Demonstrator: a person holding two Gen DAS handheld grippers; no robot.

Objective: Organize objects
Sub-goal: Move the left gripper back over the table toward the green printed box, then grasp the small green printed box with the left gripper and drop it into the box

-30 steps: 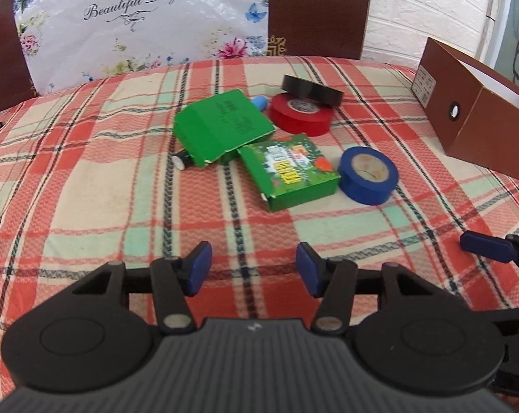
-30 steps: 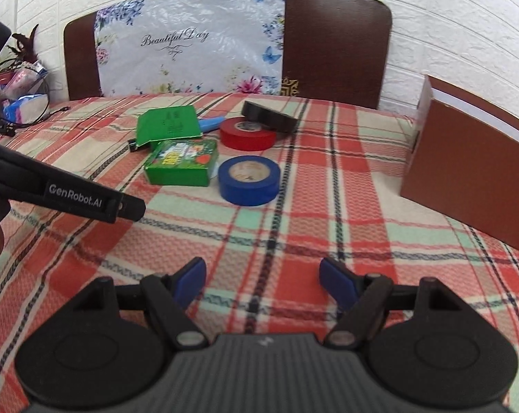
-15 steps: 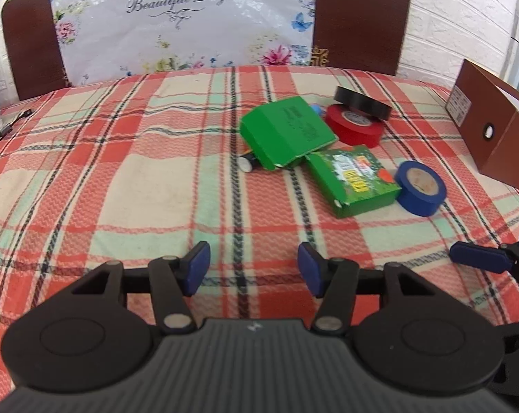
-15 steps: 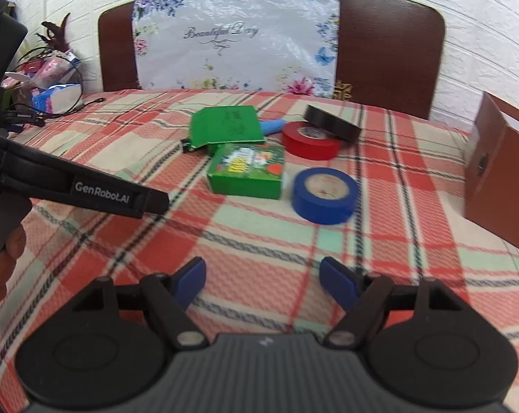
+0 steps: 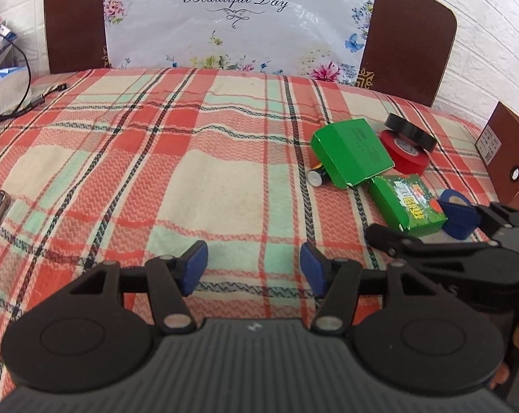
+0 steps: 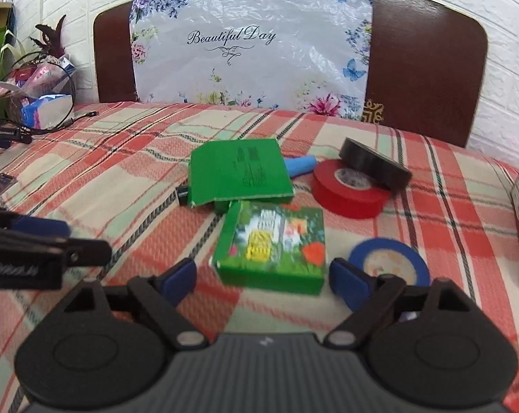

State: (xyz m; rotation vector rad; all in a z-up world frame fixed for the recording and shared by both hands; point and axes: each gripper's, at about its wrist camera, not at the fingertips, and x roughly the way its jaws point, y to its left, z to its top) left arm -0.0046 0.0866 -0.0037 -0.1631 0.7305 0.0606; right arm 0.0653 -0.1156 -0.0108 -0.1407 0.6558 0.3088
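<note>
Now the right gripper (image 6: 261, 278), jaws just widened and empty, should straddle the printed green box (image 6: 275, 246) squarely, clear of the blue tape roll (image 6: 388, 263) just right of the box; the left gripper (image 5: 254, 266) hovers apart, empty.

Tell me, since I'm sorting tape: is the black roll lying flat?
No, tilted: the black roll leans on the red roll.

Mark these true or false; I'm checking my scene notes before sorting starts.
1. The black tape roll leans on the red tape roll. True.
2. The right gripper is clamped on the blue tape roll. False: its jaws stand open, having just widened, and hold nothing; the picture box lies just ahead.
3. The plain green box is tilted, propped on things beneath it. True.
4. The left gripper holds a battery. False: empty, over bare plaid cloth.
5. The brown box sits left of the tapes. False: right.
</note>
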